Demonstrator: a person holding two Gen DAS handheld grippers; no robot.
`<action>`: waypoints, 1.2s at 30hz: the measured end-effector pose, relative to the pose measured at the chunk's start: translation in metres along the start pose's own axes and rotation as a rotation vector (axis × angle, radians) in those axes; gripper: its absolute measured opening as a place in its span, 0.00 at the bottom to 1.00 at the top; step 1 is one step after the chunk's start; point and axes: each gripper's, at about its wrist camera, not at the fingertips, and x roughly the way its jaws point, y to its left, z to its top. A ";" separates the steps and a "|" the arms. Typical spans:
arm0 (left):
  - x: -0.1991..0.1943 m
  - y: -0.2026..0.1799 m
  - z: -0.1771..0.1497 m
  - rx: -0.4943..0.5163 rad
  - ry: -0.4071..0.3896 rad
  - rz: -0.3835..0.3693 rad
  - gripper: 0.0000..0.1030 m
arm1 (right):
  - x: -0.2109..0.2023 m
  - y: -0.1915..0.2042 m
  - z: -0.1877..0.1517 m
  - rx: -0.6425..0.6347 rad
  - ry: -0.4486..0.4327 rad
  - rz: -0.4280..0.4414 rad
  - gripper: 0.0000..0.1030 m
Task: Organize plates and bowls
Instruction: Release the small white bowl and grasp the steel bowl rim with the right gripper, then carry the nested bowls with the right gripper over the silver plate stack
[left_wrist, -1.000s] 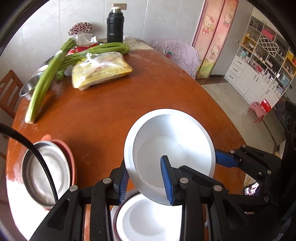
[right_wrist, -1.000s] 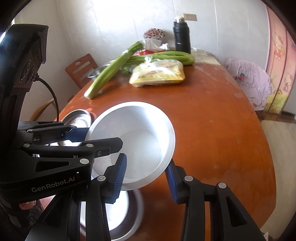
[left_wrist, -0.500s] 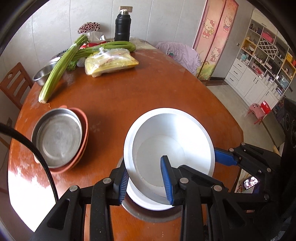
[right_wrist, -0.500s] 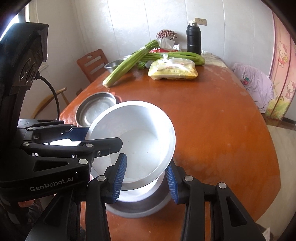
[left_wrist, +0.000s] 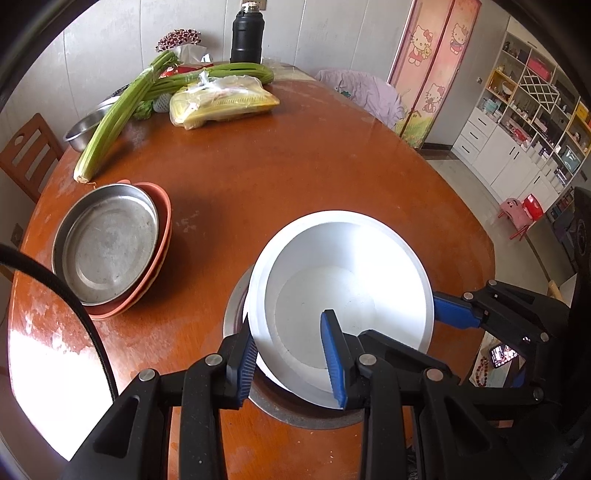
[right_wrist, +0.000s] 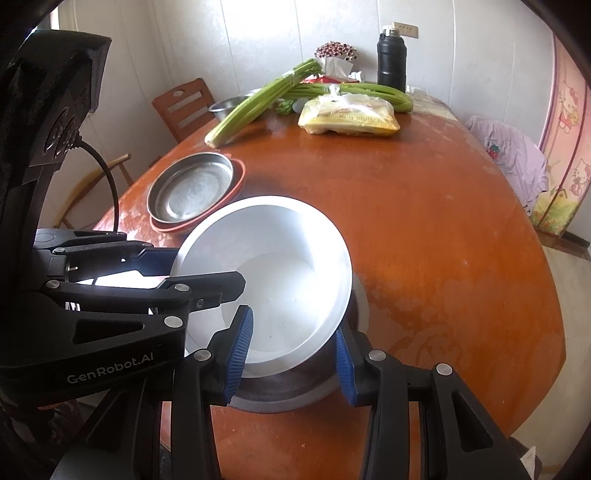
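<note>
Bowl (left_wrist: 343, 295) of pale metal, gripped on opposite rims by both tools, sits tilted in the grey basin (left_wrist: 295, 413) near the front edge of the table (left_wrist: 295, 166). I have the left gripper (left_wrist: 291, 360) clamped over its near rim, one pad inside, one outside; my right gripper (right_wrist: 291, 354) pinches the other side likewise. To nest it well I judge I should level it, lower both sides evenly until it seats, then release one side at a time. Beside it rests a steel plate (left_wrist: 107, 243) on an orange dish (left_wrist: 162, 240)
</note>
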 end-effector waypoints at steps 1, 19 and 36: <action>0.001 0.000 0.000 0.000 0.003 0.001 0.32 | 0.000 0.000 -0.001 -0.003 0.001 -0.002 0.43; 0.005 0.018 -0.003 -0.022 -0.002 0.029 0.33 | -0.001 -0.023 -0.001 0.057 -0.012 -0.046 0.49; 0.032 0.034 -0.007 -0.087 0.054 -0.027 0.44 | 0.029 -0.036 -0.009 0.190 0.092 0.066 0.58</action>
